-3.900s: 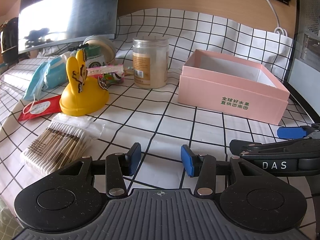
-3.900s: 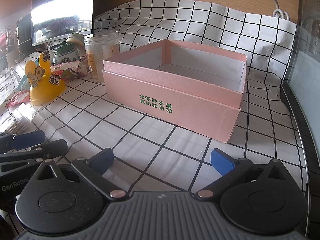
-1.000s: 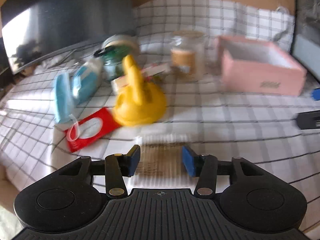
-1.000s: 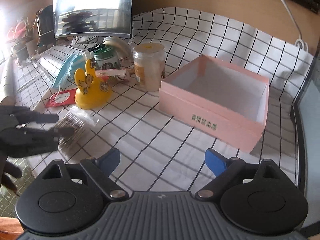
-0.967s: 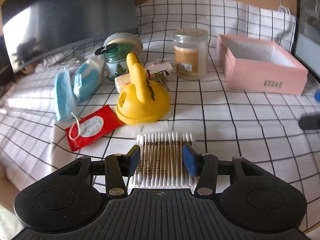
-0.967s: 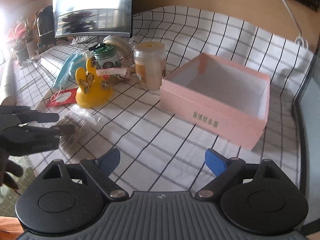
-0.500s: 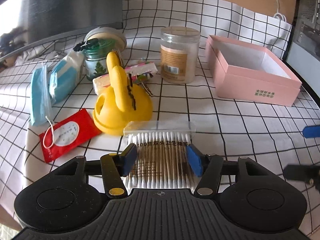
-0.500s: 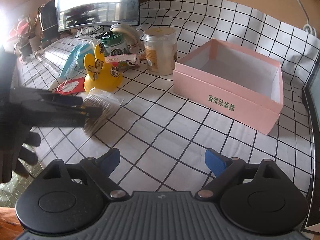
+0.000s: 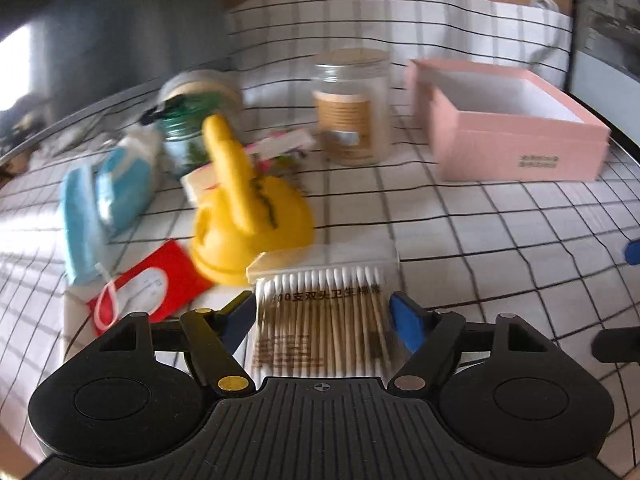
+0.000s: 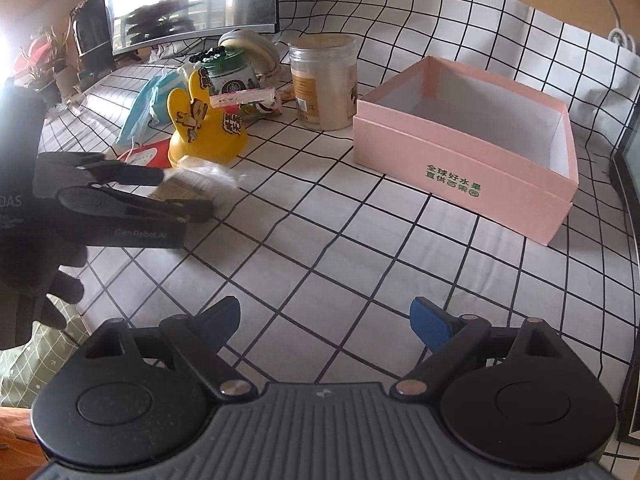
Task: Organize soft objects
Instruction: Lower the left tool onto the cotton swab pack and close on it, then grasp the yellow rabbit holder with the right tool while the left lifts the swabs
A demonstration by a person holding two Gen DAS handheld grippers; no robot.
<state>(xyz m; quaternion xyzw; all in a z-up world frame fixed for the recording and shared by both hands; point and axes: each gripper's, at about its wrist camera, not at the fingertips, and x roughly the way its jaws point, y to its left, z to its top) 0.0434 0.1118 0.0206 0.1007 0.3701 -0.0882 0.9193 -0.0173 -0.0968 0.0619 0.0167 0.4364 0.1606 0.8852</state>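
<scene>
The pack of cotton swabs (image 9: 324, 316) is clamped between the pads of the left gripper (image 9: 322, 318) and appears lifted off the checked cloth (image 10: 360, 240), so the carrying step is judged to be in hand. Next, a move to the right and far is called for, to the open pink box (image 10: 460, 160), while the right gripper (image 10: 326, 322) is held with its jaws wide apart and nothing between them. The pack is seen as a clear soft bag of wooden sticks with white tips, near the yellow toy (image 9: 248, 216).

jar (image 9: 351, 108) left of box (image 9: 508, 124) | duck stand (image 9: 248, 216) behind swab pack (image 9: 324, 320)

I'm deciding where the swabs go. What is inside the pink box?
The pink box is open, and the white walls and floor that show are bare. Its near wall hides the front strip of floor, so I cannot vouch for that part.
</scene>
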